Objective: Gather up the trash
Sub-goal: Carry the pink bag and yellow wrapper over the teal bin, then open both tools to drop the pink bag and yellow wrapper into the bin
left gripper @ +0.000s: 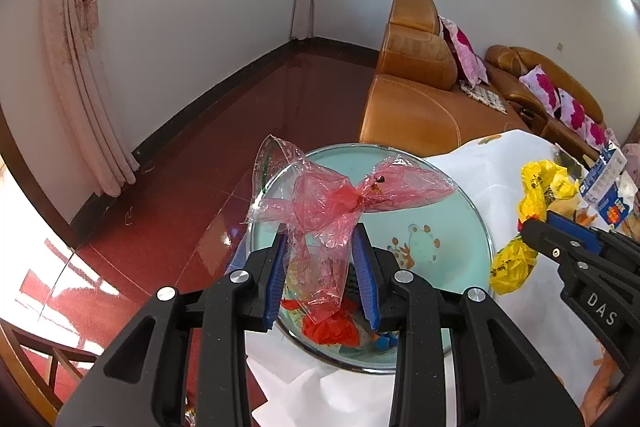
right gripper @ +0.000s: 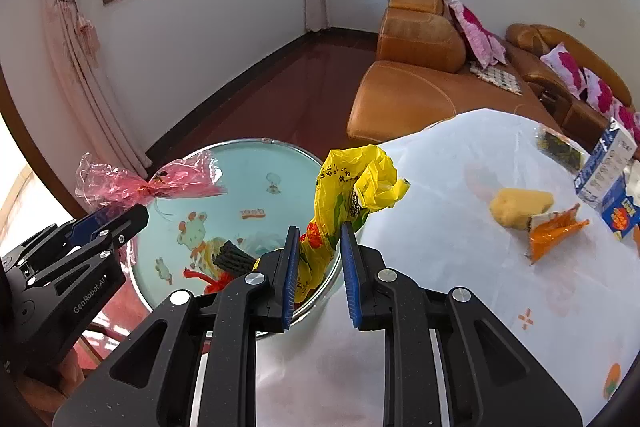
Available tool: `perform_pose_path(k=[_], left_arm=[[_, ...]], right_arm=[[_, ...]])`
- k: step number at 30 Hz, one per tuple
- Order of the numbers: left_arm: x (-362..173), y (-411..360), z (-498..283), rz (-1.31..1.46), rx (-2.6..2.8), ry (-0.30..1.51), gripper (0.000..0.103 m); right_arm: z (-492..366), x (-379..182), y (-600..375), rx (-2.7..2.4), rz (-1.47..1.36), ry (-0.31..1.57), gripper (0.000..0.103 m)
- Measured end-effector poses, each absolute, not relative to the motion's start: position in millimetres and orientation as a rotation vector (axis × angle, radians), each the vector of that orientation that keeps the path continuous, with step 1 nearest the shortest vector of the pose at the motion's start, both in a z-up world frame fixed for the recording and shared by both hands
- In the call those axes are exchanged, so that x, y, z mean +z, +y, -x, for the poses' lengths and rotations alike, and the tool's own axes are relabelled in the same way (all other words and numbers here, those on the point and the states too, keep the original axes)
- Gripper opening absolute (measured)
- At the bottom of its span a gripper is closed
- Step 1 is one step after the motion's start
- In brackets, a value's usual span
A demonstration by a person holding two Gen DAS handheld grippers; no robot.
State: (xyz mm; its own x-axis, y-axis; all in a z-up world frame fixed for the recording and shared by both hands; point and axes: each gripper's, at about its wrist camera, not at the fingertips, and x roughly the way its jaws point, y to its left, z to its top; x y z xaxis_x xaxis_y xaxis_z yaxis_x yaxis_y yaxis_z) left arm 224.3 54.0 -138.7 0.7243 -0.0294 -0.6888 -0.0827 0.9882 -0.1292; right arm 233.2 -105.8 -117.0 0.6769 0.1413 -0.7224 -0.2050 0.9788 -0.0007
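Observation:
My left gripper (left gripper: 320,235) is shut on a crumpled pink see-through plastic bag (left gripper: 340,199), which it holds above a round pale-green basin (left gripper: 440,227) with cartoon prints. My right gripper (right gripper: 320,231) is shut on a twisted yellow plastic bag (right gripper: 352,179), held over the basin's (right gripper: 248,179) right rim. Each view catches the other hand: the right gripper (left gripper: 528,227) with the yellow bag (left gripper: 540,187) at the right, and the left gripper (right gripper: 136,215) with the pink bag (right gripper: 160,183) at the left. Red scraps (left gripper: 328,331) and a black ridged piece (right gripper: 234,257) lie in the basin.
A table under a white cloth (right gripper: 440,307) carries a yellow sponge (right gripper: 520,207), an orange wrapper (right gripper: 556,231), a dark packet (right gripper: 560,147) and a blue-white carton (right gripper: 608,163). An orange leather sofa (right gripper: 420,99) stands behind, on a red floor (left gripper: 180,187).

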Motion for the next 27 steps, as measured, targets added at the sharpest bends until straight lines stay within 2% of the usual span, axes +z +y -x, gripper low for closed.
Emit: perform_pose_path(k=[17,20,22,27], left_arm=[[-157,48,-245,0.127,0.048,0.811,0.032],[-159,50,-246,0.127,0.055,0.814,0.032],[-160,53,-246,0.127,0.062,0.816,0.032],[-160,52,-247,0.127,0.063,0.817,0.032]], right_arm=[[-270,-145,-88,0.278,0.152,0.901,0.023],[-274,-149,-85,0.306,0.155,0.916,0.027],[-274,-150,-85,0.317,0.15,0.916,0.04],[-274,-148,-87,0.325,0.143,0.913,0.041]])
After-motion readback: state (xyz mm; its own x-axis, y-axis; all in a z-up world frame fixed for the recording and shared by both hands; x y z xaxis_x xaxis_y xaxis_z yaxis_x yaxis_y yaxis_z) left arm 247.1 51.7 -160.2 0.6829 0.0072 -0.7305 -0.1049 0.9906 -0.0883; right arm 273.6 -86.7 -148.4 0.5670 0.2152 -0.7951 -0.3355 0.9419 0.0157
